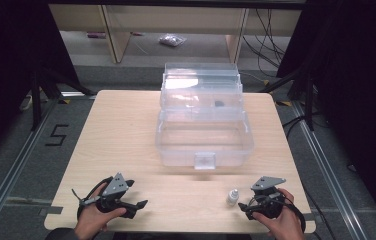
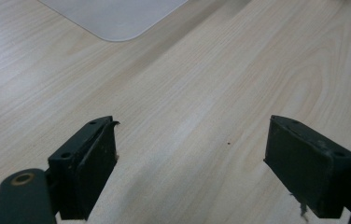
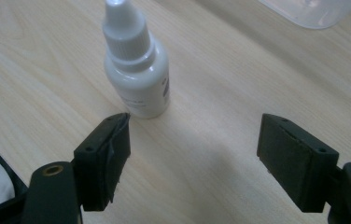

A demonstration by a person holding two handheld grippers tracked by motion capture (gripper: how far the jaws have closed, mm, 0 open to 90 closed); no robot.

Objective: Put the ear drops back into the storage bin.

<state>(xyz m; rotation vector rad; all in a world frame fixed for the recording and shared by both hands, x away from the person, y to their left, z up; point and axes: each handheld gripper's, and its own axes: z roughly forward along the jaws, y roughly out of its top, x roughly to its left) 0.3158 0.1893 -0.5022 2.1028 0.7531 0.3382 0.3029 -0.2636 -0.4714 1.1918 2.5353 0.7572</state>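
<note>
Desk: light wood-grain desk (image 1: 126, 130), rounded corners, seen from above in the high view.
Dropper bottle: small white dropper bottle (image 1: 232, 197) stands upright near the desk's front edge, long axis vertical, capped nozzle pointing up.
Bottle, close: the right gripper view shows the ribbed cap and a printed label on the dropper bottle (image 3: 137, 70); print too small to read. In the high view it is only a small white shape.
Storage box: clear plastic storage box (image 1: 203, 142) at desk centre, lid raised at the back, latch tab on the front wall facing the person. A small dark item sits in the upper tier; possibly a part of the box, resolution too poor to say.
Left gripper: left gripper (image 1: 135, 204) held in the left hand (image 1: 92, 220) at the front left of the desk, well apart from the bottle.
Left jaws: spread wide over bare wood in the left gripper view, nothing between them; a rounded corner of clear plastic shows at the top of that view.
Right gripper: right gripper (image 1: 246, 207) held in the right hand (image 1: 281, 222), just beside the bottle on its right.
Right jaws: spread wide, nothing between them; the bottle stands just ahead of the left-hand jaw in the right gripper view, whether touching it I cannot tell.
Floor: grey floor beyond the desk, with a marking "5" (image 1: 56, 135) at the left and a small clear bag (image 1: 172, 40) farther off, in the high view.
</note>
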